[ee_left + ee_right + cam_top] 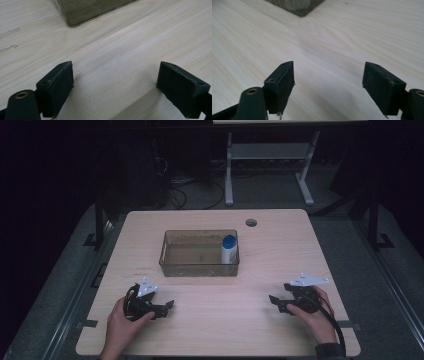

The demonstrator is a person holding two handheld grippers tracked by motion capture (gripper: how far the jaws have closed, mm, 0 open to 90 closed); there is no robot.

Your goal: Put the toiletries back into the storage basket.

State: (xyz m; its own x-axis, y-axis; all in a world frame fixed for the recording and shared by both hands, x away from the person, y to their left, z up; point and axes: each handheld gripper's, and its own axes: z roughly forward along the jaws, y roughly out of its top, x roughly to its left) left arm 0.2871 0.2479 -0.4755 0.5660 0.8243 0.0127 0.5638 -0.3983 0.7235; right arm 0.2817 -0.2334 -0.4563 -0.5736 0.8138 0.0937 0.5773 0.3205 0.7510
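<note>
A white bottle with a blue cap (229, 249) stands upright in the right-hand end of a clear plastic bin (199, 266), close against its right wall, near the middle of the frame in the high view; the rest of the bin looks bare. The bin sits square on the pale wooden desk (270, 245), and one rounded corner of it shows at the top of each gripper view. Lower in the frame, the left tool (167, 306) and right tool (274, 301) rest low over the desk, well apart from the bin and from each other, each pointing inward — a neutral ready pose, judging by the symmetry. Both tools stand wide open with nothing between their jaws, only bare wood grain. The bottle seems the likely thing to reach for, nearer the right tool.
</note>
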